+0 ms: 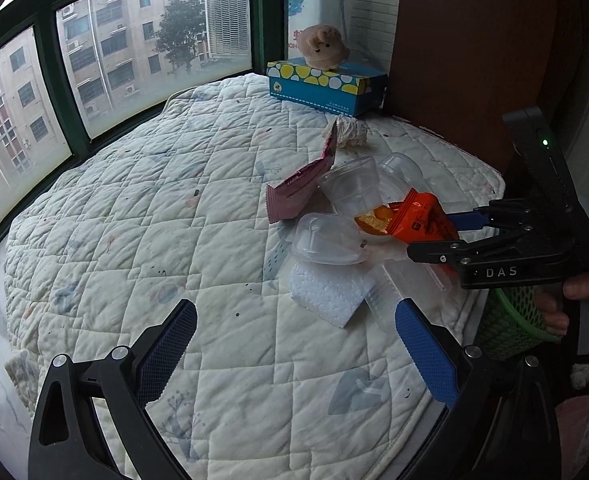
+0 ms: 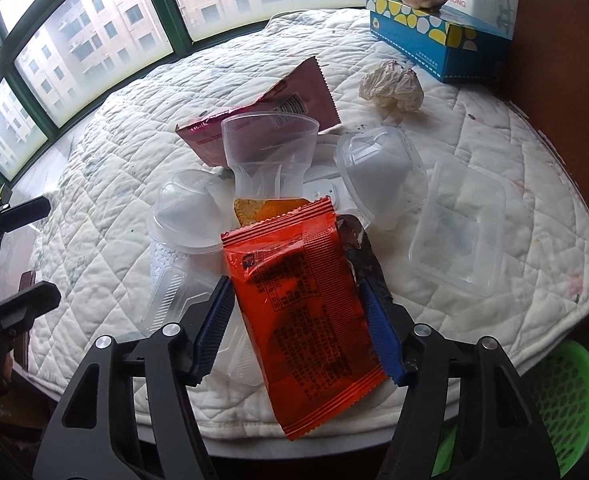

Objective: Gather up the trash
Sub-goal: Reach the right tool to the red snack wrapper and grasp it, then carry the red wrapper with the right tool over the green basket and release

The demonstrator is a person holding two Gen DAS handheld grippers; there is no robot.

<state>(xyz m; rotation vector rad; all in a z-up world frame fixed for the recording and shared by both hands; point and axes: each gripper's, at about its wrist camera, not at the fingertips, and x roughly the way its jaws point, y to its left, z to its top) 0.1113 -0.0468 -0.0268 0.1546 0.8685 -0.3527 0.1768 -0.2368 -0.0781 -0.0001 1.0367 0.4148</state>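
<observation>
Quilted white padding [image 1: 142, 208] covers a rounded surface set against green-framed windows [image 1: 50, 64], with a brown wooden panel [image 1: 474, 40] along its far right side. Trash is heaped near the edge closest to the person: an orange foil snack wrapper [image 2: 302, 304], clear plastic dome cups [image 2: 378, 168], a clear rectangular plastic tray [image 2: 458, 232], a maroon foil packet [image 2: 290, 100], a folded white paper towel [image 1: 326, 296] and, further back, a crumpled white tissue ball [image 2: 392, 88]. A blue patterned tissue box [image 1: 326, 84] with a beige plush toy [image 1: 322, 46] on it stands at the far edge and is judged not to be trash. The right gripper [image 2: 294, 320] straddles the orange wrapper; its blue pads [image 2: 214, 320] lie against both long sides of the packet, so it is judged clenched on the wrapper, though firm pressure cannot be confirmed. The wrapper's long axis runs along the fingers, its near end overhanging the padding's edge toward the camera and its far, open end resting on the cups with a yellow snack piece showing. The left gripper [image 1: 294, 356] is released, jaws wide, holding nothing, with the paper towel just ahead of its fingertips. A green mesh plastic basket [image 2: 566, 400] sits below the padding's edge, to the right of the right gripper and well nearer to it than to the left gripper. Judged next move: lift the wrapper clear of the cups, then carry it right and down over the edge; that path appears unobstructed.
</observation>
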